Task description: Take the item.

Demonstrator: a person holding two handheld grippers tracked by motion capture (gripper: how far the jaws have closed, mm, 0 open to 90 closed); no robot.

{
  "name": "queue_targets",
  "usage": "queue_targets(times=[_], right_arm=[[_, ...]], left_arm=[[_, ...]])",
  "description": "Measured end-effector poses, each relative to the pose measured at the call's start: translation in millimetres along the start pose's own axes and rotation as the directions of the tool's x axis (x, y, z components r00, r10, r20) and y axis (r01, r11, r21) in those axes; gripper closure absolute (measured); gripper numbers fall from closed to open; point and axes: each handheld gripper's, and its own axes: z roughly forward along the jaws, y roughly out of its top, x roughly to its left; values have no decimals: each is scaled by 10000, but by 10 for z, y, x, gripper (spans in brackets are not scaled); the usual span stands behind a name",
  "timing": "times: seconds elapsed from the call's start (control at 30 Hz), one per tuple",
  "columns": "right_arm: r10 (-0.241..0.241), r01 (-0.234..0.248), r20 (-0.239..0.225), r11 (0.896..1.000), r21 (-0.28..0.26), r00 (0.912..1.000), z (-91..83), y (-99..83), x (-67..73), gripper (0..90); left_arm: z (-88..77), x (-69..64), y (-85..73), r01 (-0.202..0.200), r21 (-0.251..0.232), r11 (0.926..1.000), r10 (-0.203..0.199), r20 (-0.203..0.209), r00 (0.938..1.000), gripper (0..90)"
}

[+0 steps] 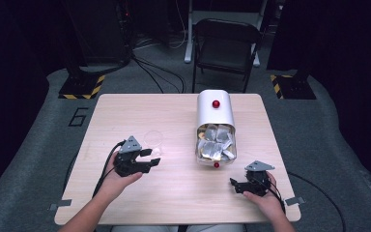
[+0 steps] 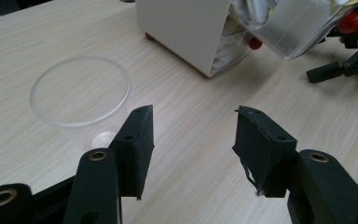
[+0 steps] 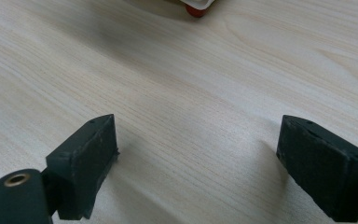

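A: What is laid out on the pale wooden table [image 1: 174, 193]?

B: A white rounded container with red knobs and a clear front flap [image 1: 215, 126] is set right of centre, and silvery foil sachets [image 1: 216, 144] are seen packed behind that flap. A clear, empty plastic cup [image 1: 155, 141] stands to its left, well apart from it.

A: And the tools?

B: The left gripper [image 1: 150, 159] is held above the table just beside the cup, on its near side. In the left gripper view the cup [image 2: 80, 91] is seen ahead and to the left of the jaws, which are parted about halfway with nothing between them. The right gripper [image 1: 235, 184] is kept low near the front edge, just right of the container's open end; its jaws are spread wide and bare wood is seen between them in the right gripper view.

A: Which step is judged to be in hand?

B: A setting-up step, it seems: the cup is placed and nothing is grasped yet.

A: What is called for next?

B: Probably a sachet is to be drawn from the container's mouth, so one gripper must be brought to the flap and closed on a single thin packet, while the cup is left upright.
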Motion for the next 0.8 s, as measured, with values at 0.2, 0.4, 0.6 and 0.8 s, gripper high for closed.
queue_targets(times=[0.2, 0.4, 0.6, 0.8], right_arm=[[-38, 38, 1, 10000, -13, 10000, 1, 0, -3, 117], [-47, 47, 0, 10000, -14, 10000, 1, 0, -3, 117], [29, -29, 17, 10000, -2, 10000, 0, -1, 4, 117], [31, -31, 16, 10000, -7, 10000, 0, -1, 4, 117]], left_arm=[[82, -116, 191, -200, -94, 9998, 202, 155, 9997, 490], [149, -208, 327, -390, -145, 9991, 396, 401, 9984, 505], [194, -271, 415, -479, -182, 9987, 489, 607, 9970, 509], [212, -311, 528, -475, -228, 9986, 490, 715, 9962, 509]])
